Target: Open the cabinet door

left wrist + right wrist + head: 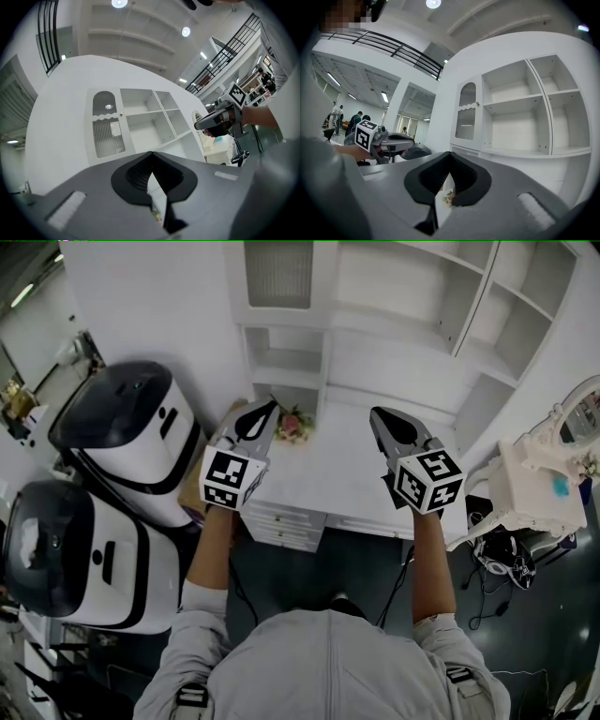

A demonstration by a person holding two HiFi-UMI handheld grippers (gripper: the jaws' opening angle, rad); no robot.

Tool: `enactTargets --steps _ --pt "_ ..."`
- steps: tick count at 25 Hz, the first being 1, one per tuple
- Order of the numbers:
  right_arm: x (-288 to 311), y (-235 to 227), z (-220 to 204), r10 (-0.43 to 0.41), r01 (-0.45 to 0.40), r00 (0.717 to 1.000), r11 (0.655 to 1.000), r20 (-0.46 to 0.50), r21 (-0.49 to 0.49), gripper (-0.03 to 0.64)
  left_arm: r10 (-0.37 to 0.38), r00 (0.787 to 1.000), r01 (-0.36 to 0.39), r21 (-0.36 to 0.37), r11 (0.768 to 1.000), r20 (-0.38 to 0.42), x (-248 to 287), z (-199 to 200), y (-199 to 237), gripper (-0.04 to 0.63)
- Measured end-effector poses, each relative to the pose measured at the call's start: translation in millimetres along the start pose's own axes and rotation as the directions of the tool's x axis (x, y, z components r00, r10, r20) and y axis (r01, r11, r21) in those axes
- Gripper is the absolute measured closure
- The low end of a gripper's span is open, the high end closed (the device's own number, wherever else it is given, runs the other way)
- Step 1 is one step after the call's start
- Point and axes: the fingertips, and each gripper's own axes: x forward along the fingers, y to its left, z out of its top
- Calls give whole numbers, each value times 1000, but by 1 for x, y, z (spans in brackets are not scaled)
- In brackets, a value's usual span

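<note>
Small flowers (293, 424) on white desk (347, 474), by its back edge. Drawers (281, 524) under the front. Left, two white-and-black machines (131, 432) (75, 554). Right, white device (534, 484) above tangled cables (502, 563).

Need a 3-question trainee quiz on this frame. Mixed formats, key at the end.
1. True or false: the cabinet door is already open.
2. Which one holds something? A) left gripper B) right gripper C) neither; both sets of jaws are shut and empty
3. Fill in: on the desk, beside the left gripper's tip, lies a small bunch of ___.

Key: 1 false; 2 C; 3 flowers
</note>
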Motion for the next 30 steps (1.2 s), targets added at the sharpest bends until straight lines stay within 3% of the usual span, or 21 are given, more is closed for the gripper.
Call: enactTargets --steps 9,30 --pt "44 -39 -6 26 -27 999 1000 20 17 615 13 1000 -13 0 1000 -22 43 -19 20 577" --pt "152 -175 14 170 -168 983 985 77 -26 615 173 985 -173 27 985 -7 192 -9 85 577"
